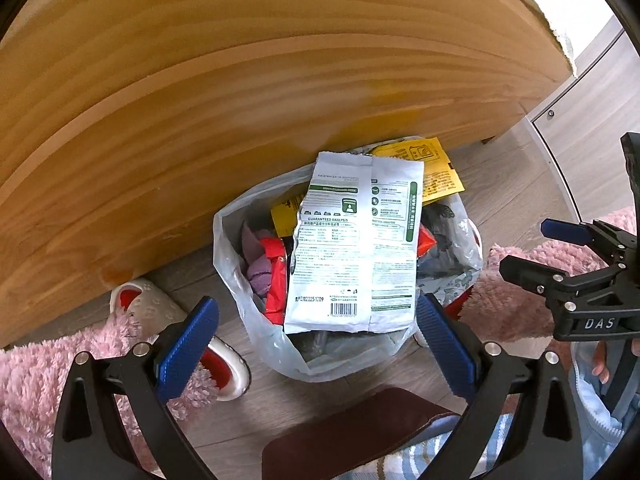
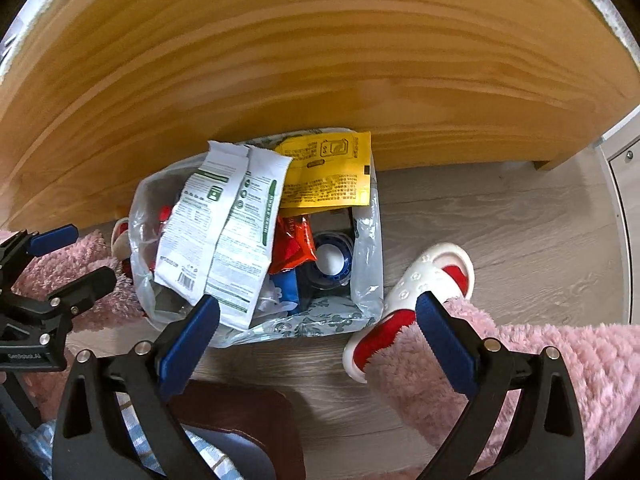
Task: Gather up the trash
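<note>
two grippers: left gripper and right gripper, jaws wide, holding nothing
trash bag: full, white packet on top

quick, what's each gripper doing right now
Left gripper: open, holding nothing, above the trash bag.
Right gripper: open, holding nothing.

Both views are evenly lit by soft daylight; in the left wrist view a blown-out white patch at the upper right edge marks its source. The white printed pouch glares slightly, washing out some text. Shadows are weak and diffuse under the plastic bag. Fisheye distortion bows the wooden panel into an arc, and black vignette rings the corners. Focus is sharp centrally, with slight softness toward the rim.
</note>
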`<state>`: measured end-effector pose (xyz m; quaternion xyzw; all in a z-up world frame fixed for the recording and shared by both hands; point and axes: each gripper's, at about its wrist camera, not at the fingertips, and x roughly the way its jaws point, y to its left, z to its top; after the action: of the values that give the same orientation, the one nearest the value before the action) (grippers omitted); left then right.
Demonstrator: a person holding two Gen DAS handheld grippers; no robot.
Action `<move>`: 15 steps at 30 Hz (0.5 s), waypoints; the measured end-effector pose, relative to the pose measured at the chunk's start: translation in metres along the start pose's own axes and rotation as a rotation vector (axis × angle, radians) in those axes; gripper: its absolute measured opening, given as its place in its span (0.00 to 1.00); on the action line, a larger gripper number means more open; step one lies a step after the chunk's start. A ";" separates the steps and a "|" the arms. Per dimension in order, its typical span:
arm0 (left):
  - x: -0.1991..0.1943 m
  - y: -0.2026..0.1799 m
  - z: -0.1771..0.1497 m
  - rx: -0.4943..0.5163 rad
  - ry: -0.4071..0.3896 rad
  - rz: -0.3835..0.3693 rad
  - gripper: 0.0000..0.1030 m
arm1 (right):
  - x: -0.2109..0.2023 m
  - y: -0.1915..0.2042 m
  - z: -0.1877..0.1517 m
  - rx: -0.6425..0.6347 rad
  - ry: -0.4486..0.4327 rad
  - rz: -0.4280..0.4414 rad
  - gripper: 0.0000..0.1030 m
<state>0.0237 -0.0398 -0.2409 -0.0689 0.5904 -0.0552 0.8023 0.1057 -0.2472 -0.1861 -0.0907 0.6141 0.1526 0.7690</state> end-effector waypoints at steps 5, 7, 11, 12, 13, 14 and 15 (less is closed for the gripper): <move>-0.010 0.003 -0.004 -0.018 -0.019 -0.001 0.93 | -0.010 0.004 -0.003 -0.010 -0.024 0.000 0.91; -0.013 0.004 -0.006 -0.024 -0.023 -0.007 0.93 | -0.013 0.005 -0.005 -0.011 -0.028 0.000 0.91; -0.023 0.002 -0.008 -0.016 -0.051 -0.012 0.93 | -0.022 0.006 -0.010 -0.006 -0.050 0.009 0.91; -0.025 0.001 -0.008 -0.012 -0.057 -0.015 0.93 | -0.024 0.005 -0.011 -0.003 -0.055 0.011 0.91; -0.026 0.000 -0.008 -0.010 -0.061 -0.020 0.93 | -0.028 0.005 -0.012 0.002 -0.065 0.012 0.91; -0.028 -0.001 -0.008 -0.008 -0.064 -0.023 0.93 | -0.030 0.004 -0.013 0.005 -0.071 0.012 0.91; -0.029 -0.001 -0.009 -0.006 -0.066 -0.024 0.93 | -0.032 0.004 -0.014 0.008 -0.076 0.013 0.91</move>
<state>0.0067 -0.0362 -0.2162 -0.0802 0.5628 -0.0610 0.8205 0.0853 -0.2524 -0.1579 -0.0779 0.5855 0.1586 0.7912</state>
